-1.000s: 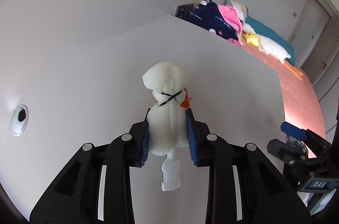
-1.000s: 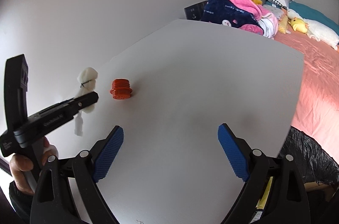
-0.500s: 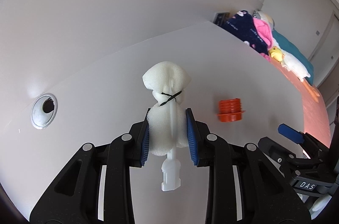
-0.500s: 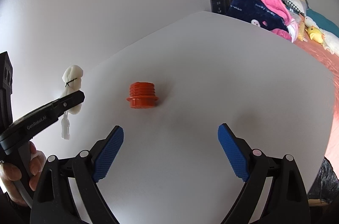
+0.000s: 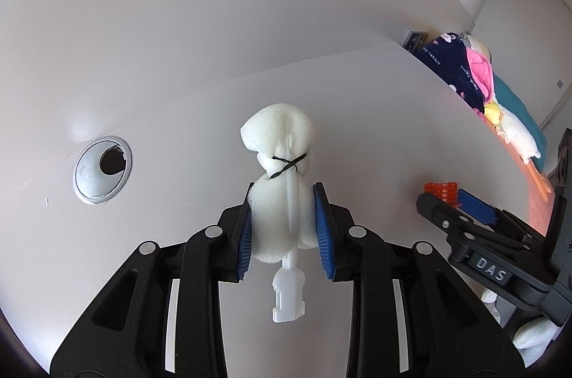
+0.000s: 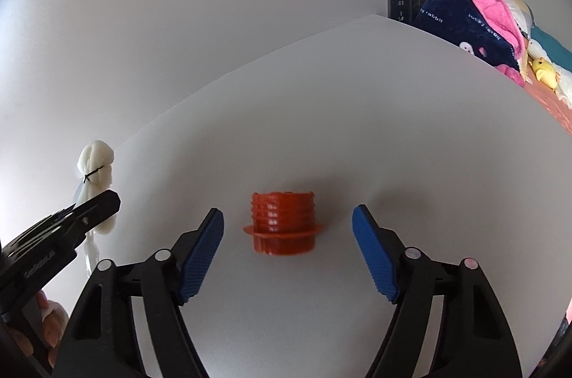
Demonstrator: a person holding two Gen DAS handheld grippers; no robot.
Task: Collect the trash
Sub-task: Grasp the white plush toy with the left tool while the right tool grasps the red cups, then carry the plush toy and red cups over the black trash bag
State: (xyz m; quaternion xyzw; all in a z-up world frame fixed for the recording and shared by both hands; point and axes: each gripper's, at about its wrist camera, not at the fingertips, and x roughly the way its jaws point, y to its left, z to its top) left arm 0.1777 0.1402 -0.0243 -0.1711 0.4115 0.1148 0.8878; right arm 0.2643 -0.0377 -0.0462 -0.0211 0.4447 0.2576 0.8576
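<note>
Trash on show is an orange ribbed plastic threaded cap (image 6: 282,223), standing on the white tabletop (image 6: 393,128) with its flange partway down. It sits between the blue pads of the right tongs (image 6: 287,247), nearer the left pad, with clear tabletop showing on both sides; the jaws are closing but press on nothing. From the left wrist view only the cap's top edge (image 5: 440,189) shows, the rest hidden behind the right tongs' black arm.

Left of the cap, the left tongs (image 5: 284,228) are clamped on a white foam wad tied with a thin black band (image 5: 279,192), both pads pressed against its lower half. A white plastic stem with a clip end (image 5: 289,292) runs down from the wad and hangs below the pads. The wad is held above the tabletop; whether it touches cannot be told. In the right wrist view a bit of a hand (image 6: 50,324) holding the left tongs is cut off at the frame edge.

Further left of the cap, a round silver cable grommet (image 5: 102,168) is set in the tabletop. Beyond the cap, past the tabletop's far edge, a bed carries a navy and pink blanket pile (image 6: 472,24) and soft toys, too small to make out.
</note>
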